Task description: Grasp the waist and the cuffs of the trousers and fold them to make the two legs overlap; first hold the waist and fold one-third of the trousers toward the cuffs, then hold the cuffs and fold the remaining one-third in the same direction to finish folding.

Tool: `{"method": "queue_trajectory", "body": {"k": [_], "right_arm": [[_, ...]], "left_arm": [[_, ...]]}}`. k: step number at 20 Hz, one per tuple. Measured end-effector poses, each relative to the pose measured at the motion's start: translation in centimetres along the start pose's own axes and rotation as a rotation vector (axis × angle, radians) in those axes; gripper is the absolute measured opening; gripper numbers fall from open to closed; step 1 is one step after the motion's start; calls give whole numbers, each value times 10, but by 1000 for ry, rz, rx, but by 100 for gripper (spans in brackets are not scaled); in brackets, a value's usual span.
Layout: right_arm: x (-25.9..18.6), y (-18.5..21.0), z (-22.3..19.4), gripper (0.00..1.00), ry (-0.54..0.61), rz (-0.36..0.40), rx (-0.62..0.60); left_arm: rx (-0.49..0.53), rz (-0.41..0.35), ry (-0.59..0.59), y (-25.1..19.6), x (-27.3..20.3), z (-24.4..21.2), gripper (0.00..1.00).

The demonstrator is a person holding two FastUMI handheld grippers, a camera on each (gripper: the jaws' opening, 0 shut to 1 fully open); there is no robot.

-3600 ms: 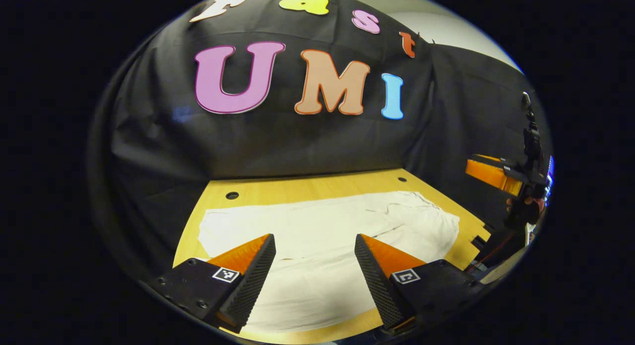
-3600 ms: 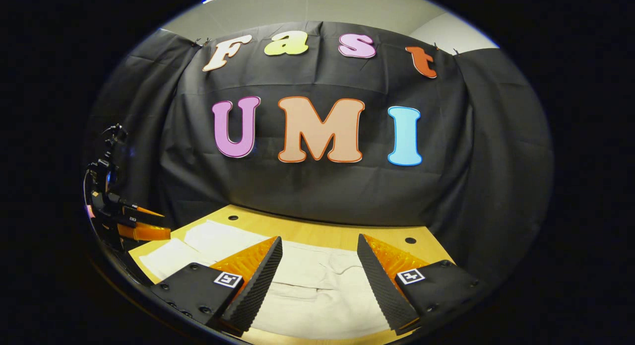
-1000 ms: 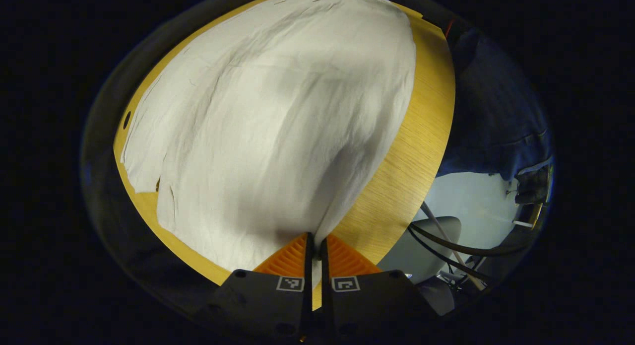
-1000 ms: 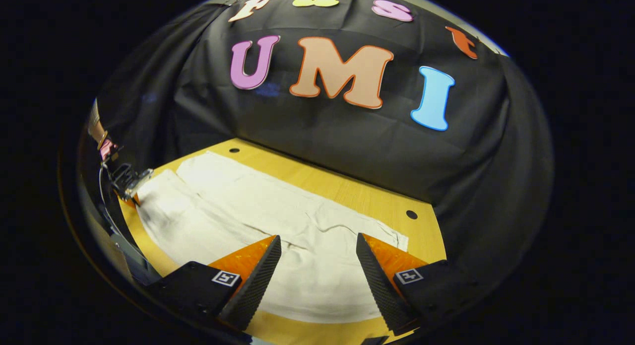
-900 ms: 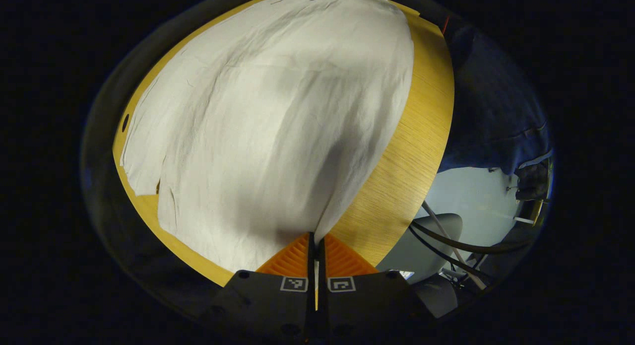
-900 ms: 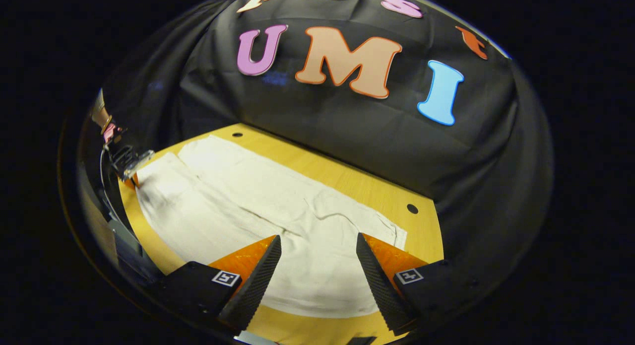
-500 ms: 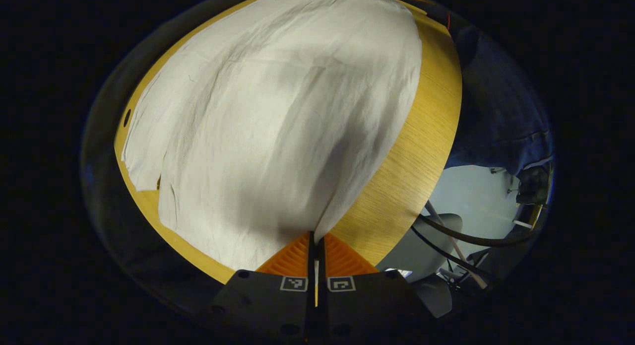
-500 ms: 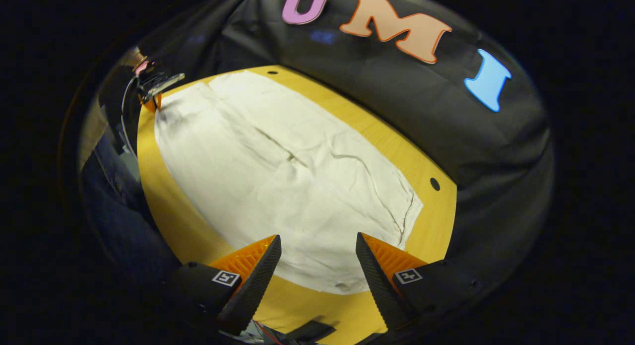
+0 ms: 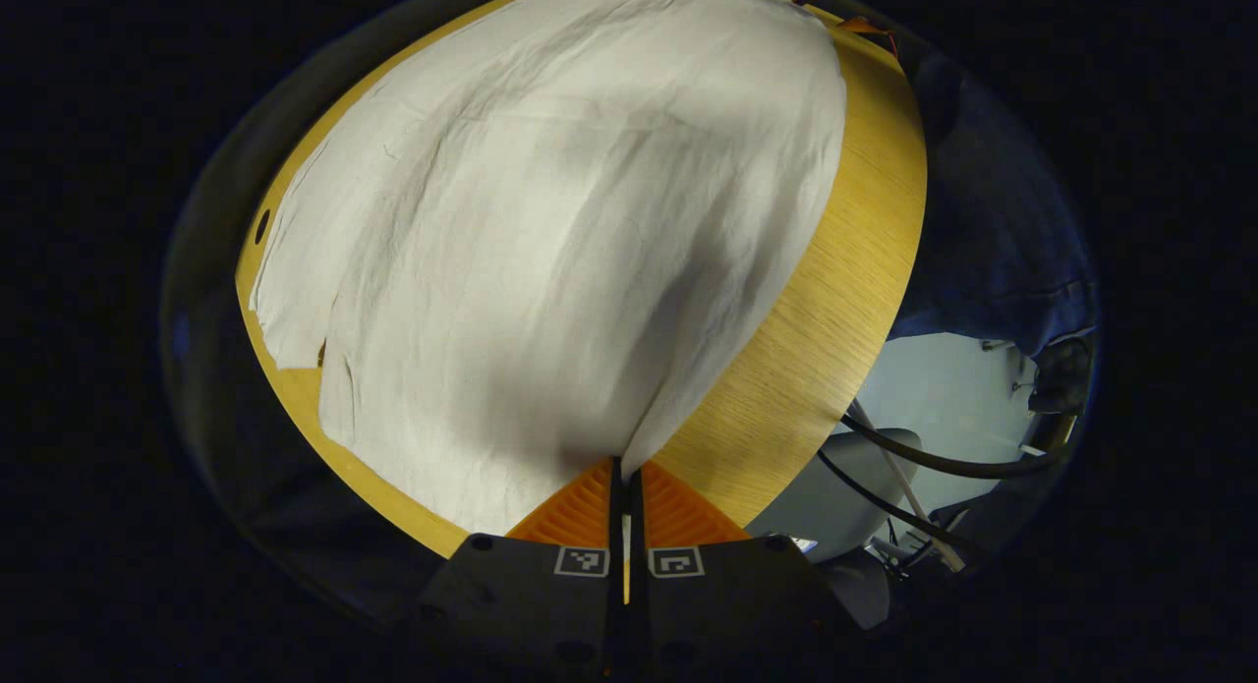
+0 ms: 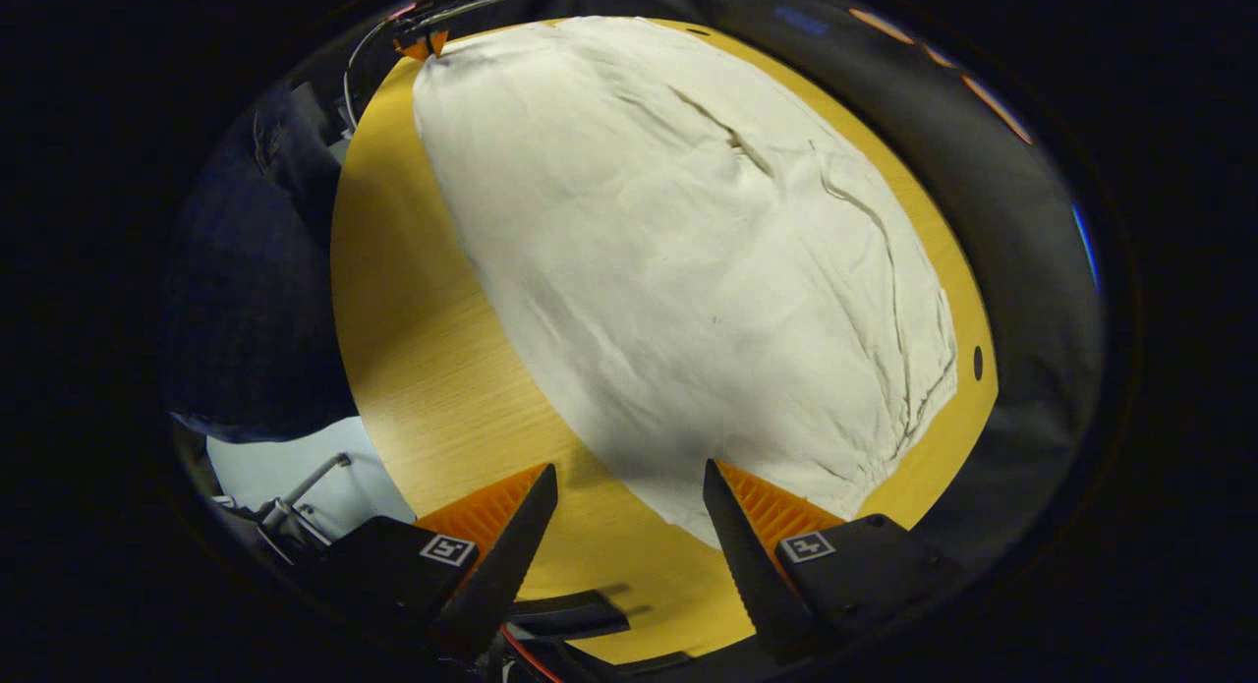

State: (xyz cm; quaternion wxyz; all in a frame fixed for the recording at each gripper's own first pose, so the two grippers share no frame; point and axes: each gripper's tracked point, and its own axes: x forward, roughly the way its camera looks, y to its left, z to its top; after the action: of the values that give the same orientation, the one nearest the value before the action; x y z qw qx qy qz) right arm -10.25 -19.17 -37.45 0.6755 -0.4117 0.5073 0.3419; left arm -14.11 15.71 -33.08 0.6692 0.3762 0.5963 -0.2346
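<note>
So, early stage: trousers are spread flat and unfolded, no leg-over-leg fold made

Left gripper view: left gripper (image 9: 625, 472) has its fingers pressed together, pinching the near corner of the white trousers (image 9: 550, 231) at the cuff end. The cloth rises slightly into the pinch and fans out ahead of the fingers, covering most of the wooden table (image 9: 826, 300). Both cuffs sit ahead and to the left of the fingers, apart by a small notch, so the legs lie side by side, not overlapped. Bare table strip runs ahead-right of the fingers; beyond its edge are dark cables (image 9: 914, 467) and a pale floor (image 9: 943, 398)

Right gripper view: right gripper (image 10: 629, 501) is spread wide, holding nothing. It hovers over the near edge of the waist end; the trousers' corner lies between the fingers, closer to its right finger, bare table in front of its left. Cannot tell whether the fingertips touch the cloth. Waistband gathers run along the edge ahead-right. Left gripper sits far ahead-left, at the trousers' far corner

Judgement: one of two grasps is made. Left to do: close on the waist, lay one leg over the other, then both one-third folds
</note>
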Motion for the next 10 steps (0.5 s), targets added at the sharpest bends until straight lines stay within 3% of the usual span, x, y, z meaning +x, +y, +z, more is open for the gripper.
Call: {"method": "queue_trajectory", "body": {"k": [6, 8, 10], "right_arm": [[9, 3, -1, 93, 58, 91, 12], [10, 0, 0, 92, 74, 96, 18], [10, -2, 0, 84, 92, 88, 39]], "left_arm": [[-5, -3, 3, 0, -1, 0, 0], [-6, -9, 2, 0, 0, 0, 0], [-6, -15, 3, 0, 0, 1, 0]]}}
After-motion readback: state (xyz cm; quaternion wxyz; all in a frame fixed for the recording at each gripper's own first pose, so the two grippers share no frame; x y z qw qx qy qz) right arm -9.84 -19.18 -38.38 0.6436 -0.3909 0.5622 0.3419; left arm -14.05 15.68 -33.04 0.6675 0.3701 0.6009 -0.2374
